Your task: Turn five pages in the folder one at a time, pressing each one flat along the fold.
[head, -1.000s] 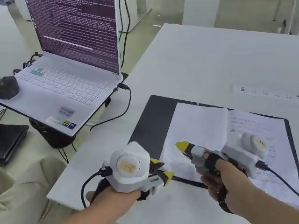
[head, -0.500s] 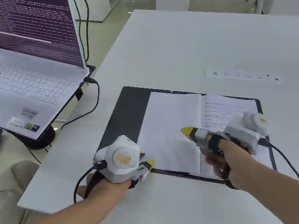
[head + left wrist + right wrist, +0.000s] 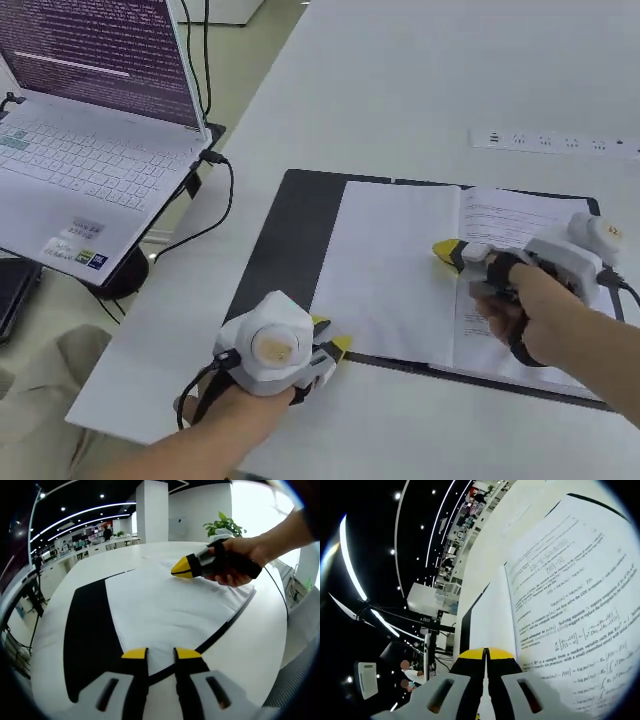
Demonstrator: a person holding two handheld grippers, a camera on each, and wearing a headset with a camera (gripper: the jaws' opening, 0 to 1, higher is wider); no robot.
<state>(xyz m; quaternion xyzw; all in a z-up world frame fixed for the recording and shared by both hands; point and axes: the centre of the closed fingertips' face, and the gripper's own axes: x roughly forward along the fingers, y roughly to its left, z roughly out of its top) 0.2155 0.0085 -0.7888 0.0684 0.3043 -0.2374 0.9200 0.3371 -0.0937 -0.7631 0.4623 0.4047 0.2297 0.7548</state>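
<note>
The folder (image 3: 285,240) lies open on the white table, its black inner cover showing at the left. A blank white page (image 3: 390,270) lies flat beside a printed page (image 3: 510,225); the same printed page (image 3: 570,615) shows up close. My right gripper (image 3: 445,250) is shut, its yellow tips down on the paper just left of the fold. In its own view the right gripper (image 3: 485,652) has its jaws closed together at the fold. My left gripper (image 3: 330,345) sits at the folder's near edge; the left gripper (image 3: 161,655) is slightly open with nothing between its jaws.
An open laptop (image 3: 90,130) stands on a stand at the left, off the table's edge, and its cable (image 3: 215,215) hangs beside that edge. A white power strip (image 3: 555,142) lies on the table beyond the folder. The table's near edge is just under my left hand.
The head camera has shifted. My right gripper has slid from the middle of the blank page rightward up to the fold. The left gripper has stayed at the folder's near edge.
</note>
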